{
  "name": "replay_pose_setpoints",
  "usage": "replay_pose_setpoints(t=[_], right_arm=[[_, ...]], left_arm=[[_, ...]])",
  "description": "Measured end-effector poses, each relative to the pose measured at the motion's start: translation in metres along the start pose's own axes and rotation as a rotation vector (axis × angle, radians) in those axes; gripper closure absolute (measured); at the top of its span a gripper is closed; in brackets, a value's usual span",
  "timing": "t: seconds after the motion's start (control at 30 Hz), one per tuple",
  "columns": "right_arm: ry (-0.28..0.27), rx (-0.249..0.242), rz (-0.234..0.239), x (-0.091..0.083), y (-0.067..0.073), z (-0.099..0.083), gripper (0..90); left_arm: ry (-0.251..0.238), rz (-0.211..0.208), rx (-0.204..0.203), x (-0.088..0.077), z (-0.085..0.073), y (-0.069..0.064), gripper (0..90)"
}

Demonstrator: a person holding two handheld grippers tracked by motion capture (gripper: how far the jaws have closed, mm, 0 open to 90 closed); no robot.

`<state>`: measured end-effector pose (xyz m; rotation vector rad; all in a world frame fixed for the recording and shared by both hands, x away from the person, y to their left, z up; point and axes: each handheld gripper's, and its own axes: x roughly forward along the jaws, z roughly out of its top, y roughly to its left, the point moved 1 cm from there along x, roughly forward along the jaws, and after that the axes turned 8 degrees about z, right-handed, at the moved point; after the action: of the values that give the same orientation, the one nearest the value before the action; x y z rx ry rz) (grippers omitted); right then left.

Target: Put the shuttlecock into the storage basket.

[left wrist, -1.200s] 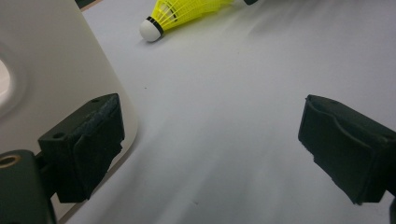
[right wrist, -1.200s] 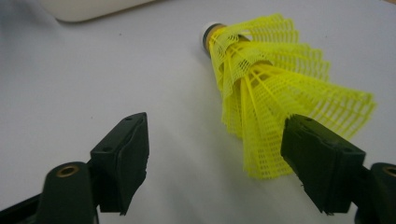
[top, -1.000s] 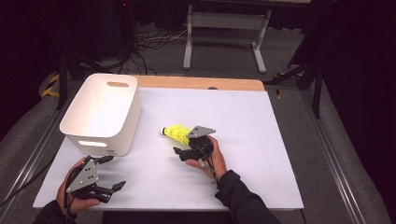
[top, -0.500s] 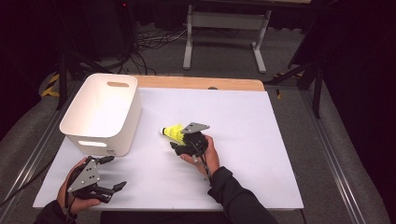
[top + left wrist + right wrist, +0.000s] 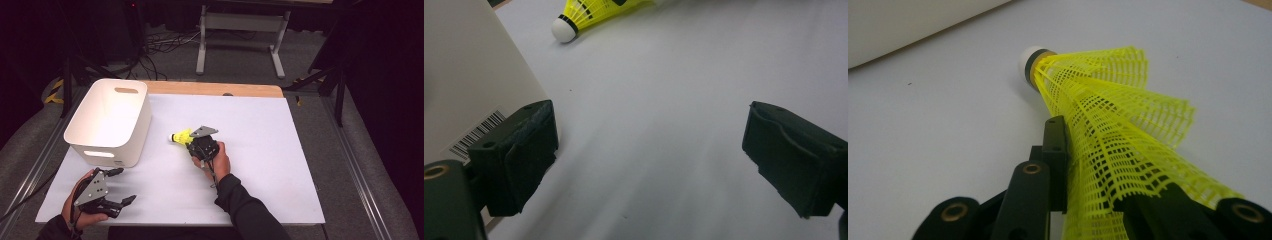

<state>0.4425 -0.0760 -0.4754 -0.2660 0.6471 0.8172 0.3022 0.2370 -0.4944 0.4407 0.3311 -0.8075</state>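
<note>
Dark curtains and a grey carpeted floor surround a worktop point(image 5: 280, 165) covered with a white sheet, its wooden far edge left bare. Cables and a grey metal stand point(image 5: 240, 25) sit on the floor beyond it.

On the far left of the worktop stands a white tub point(image 5: 107, 122) with a slot handle in its far wall. A barcode label point(image 5: 474, 135) is stuck low on its near wall; its digits are too small to read.

Near the middle of the worktop is a yellow shuttlecock point(image 5: 181, 137), just right of the tub and apart from it. It lies with its long axis running left to right, white cork tip pointing left towards the tub and the mesh skirt flaring right. The right gripper point(image 5: 196, 143) reaches it from the near right, and its fingers point(image 5: 1055, 150) have just been closing: in the right gripper view they press on the skirt point(image 5: 1128, 150) from both sides, and the mesh is squashed flat and folded between them. The tip seems slightly clear of the sheet, though I cannot be sure.

The left gripper point(image 5: 122, 187) rests at the near left corner, just in front of the tub. Its fingers point(image 5: 524, 155) stand wide apart with bare sheet between them. Nothing lies between the shuttlecock and the tub.
</note>
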Motion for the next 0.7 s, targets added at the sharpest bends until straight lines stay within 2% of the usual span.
replay_pose_setpoints(t=[0.1,0.27,0.37,0.5,0.7], right_arm=[[0.007,-0.019,-0.004,0.001,0.002,0.002,79.0],[-0.013,-0.011,0.025,-0.005,-0.001,0.003,79.1],[-0.026,-0.005,0.023,-0.009,-0.002,0.003,79.1],[-0.048,0.014,0.034,-0.017,-0.007,-0.001,79.1],[-0.076,-0.011,0.036,-0.036,-0.006,-0.007,79.1]], left_arm=[[-0.004,0.006,-0.004,-0.001,0.0,0.0,8.3],[-0.007,0.011,-0.007,-0.001,0.0,0.001,8.2],[-0.006,0.012,-0.008,-0.001,0.0,0.0,8.2],[-0.007,0.01,-0.005,-0.002,0.001,-0.001,8.1],[0.0,0.012,0.0,0.001,0.001,-0.001,8.1]])
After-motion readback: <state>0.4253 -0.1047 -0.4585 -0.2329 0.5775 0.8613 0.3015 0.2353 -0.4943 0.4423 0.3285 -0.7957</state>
